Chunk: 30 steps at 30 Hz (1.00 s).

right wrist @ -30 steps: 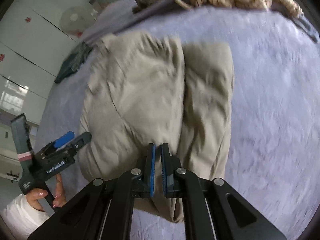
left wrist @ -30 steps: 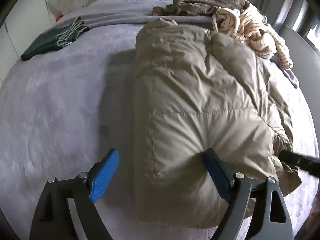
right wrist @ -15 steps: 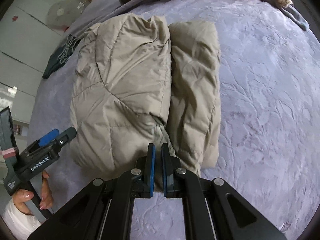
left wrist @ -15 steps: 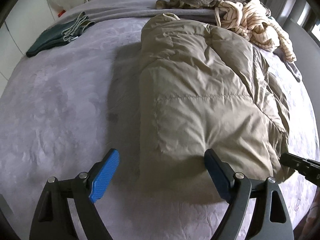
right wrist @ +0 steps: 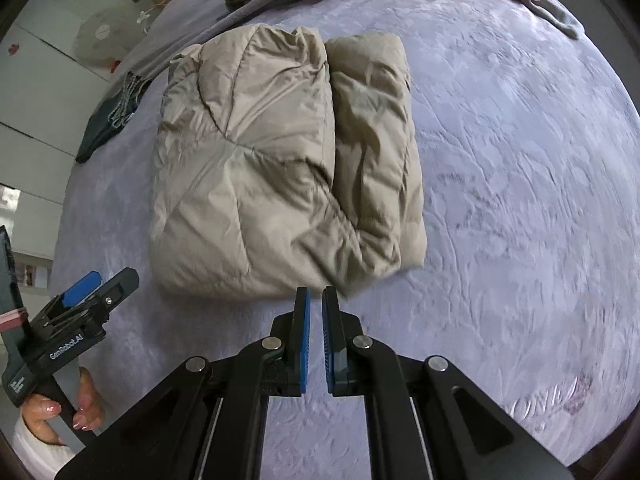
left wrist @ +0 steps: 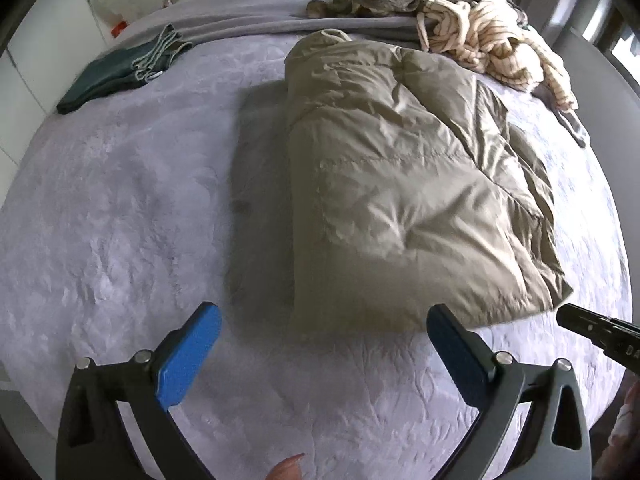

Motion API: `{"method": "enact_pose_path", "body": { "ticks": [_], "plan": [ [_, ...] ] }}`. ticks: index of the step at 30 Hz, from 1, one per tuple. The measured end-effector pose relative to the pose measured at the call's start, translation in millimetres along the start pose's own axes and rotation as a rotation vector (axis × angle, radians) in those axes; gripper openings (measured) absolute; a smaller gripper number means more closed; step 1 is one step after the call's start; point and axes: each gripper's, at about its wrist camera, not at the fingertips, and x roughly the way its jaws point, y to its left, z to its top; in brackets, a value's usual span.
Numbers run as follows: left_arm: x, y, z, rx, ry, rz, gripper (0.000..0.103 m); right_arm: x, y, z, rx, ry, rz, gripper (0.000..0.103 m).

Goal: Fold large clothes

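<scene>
Blue rubber lines the pads of the left gripper (left wrist: 320, 354), whose jaws are opening to their widest with only bedspread between them; a second ago its right pad sat against the near end of the khaki puffer coat (left wrist: 404, 184), and now both pads stand clear of that hem, nearer the foot edge of the bed. The right gripper (right wrist: 316, 336) is squeezed almost shut on nothing, its tips just short of the coat's near right corner, where a moment ago they overlapped the fabric. Both tools have backed away and up, so I judge this fold finished and released: the coat lies in a thick oblong bundle in the middle of the grey bedspread (left wrist: 120, 220), its long axis running toward the head of the bed.

The left wrist view shows the coat's smooth left side and its shadow, plus the dark tip of the right gripper at the right edge. The right wrist view shows what that one hides: the bundle is two rolls lying side by side, a wide one and a narrower one along its right. It also shows the person's hand (right wrist: 60, 408) holding the left tool. Beyond the coat, near the head edge, lies a heap of unfolded clothes (left wrist: 480, 36), and at the left edge a folded dark green garment (left wrist: 108, 80).
</scene>
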Motion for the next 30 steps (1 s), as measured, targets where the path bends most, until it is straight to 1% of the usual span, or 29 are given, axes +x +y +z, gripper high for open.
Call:
{"method": "enact_pose_path", "body": {
  "ticks": [5, 9, 13, 16, 18, 19, 20, 24, 25, 26, 27, 28, 30],
  "plan": [
    [-11, 2, -9, 0.025, 0.022, -0.003, 0.103, -4, 6, -17, 0.023, 0.008, -0.025, 0.007],
    [-28, 5, -16, 0.035, 0.005, 0.006, 0.103, -10, 12, -30, 0.034, 0.015, -0.034, 0.007],
    [-52, 10, -19, 0.015, -0.046, 0.037, 0.103, -20, 21, -36, 0.011, 0.008, -0.055, 0.007],
    [-68, 8, -22, 0.002, -0.084, 0.064, 0.103, -35, 26, -32, -0.027, -0.026, -0.077, 0.007],
    [-79, 7, -22, -0.017, -0.107, 0.069, 0.103, -46, 29, -30, -0.046, -0.053, -0.081, 0.020],
    [-85, 7, -22, -0.028, -0.114, 0.073, 0.103, -53, 30, -29, -0.057, -0.074, -0.086, 0.042],
    [-92, 6, -23, -0.044, -0.119, 0.073, 0.103, -59, 31, -29, -0.065, -0.088, -0.090, 0.059],
    [-112, 2, -30, -0.075, -0.122, 0.071, 0.103, -90, 36, -31, -0.091, -0.164, -0.101, 0.061],
    [-118, -1, -33, -0.079, -0.129, 0.074, 0.103, -95, 36, -31, -0.090, -0.173, -0.102, 0.065],
    [-122, -2, -34, -0.078, -0.137, 0.078, 0.103, -101, 37, -33, -0.092, -0.187, -0.110, 0.076],
    [-128, -5, -35, -0.075, -0.146, 0.082, 0.103, -106, 38, -33, -0.097, -0.197, -0.116, 0.082],
    [-133, -7, -37, -0.071, -0.157, 0.086, 0.103, -115, 39, -35, -0.108, -0.222, -0.121, 0.085],
    [-145, -12, -39, -0.061, -0.175, 0.092, 0.103, -127, 42, -38, -0.126, -0.260, -0.133, 0.087]
  ]
}}
